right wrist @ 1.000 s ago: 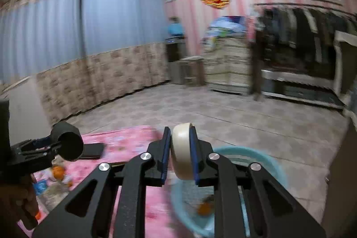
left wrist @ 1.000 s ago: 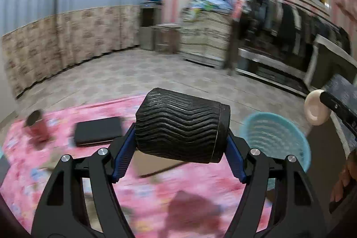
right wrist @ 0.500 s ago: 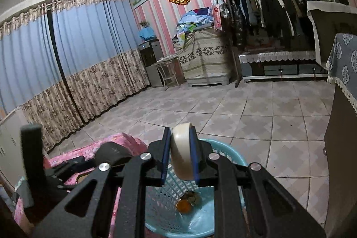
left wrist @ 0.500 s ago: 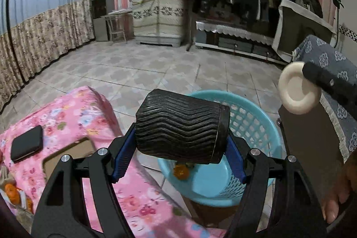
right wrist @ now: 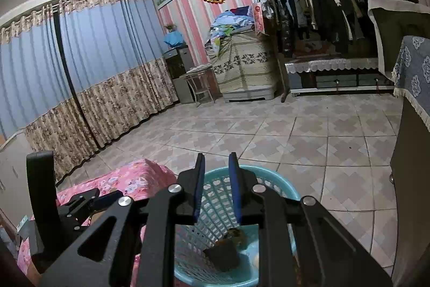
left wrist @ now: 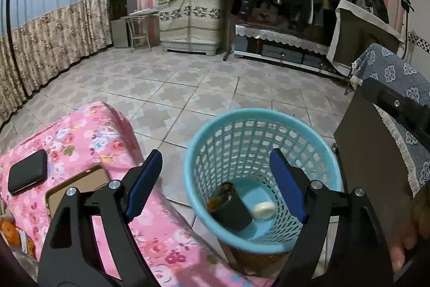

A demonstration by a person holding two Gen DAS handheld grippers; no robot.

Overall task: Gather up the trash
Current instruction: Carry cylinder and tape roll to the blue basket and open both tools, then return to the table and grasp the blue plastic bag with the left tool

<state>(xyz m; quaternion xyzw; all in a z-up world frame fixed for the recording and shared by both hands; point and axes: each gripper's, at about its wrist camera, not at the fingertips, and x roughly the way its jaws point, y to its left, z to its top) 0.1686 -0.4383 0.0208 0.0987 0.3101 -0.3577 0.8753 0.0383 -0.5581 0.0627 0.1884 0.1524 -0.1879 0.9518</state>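
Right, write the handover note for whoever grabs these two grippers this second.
Left gripper: open wide, empty, above the blue basket.
Right gripper: jaws parted, nothing between them, also over the basket.
In the basket: the black ribbed cup, the white roll and some orange scraps.
Done: both items are binned.
Left: at the left edge of the pink floral table lies orange litter. The black phone and tablet look like keepers; leave them.
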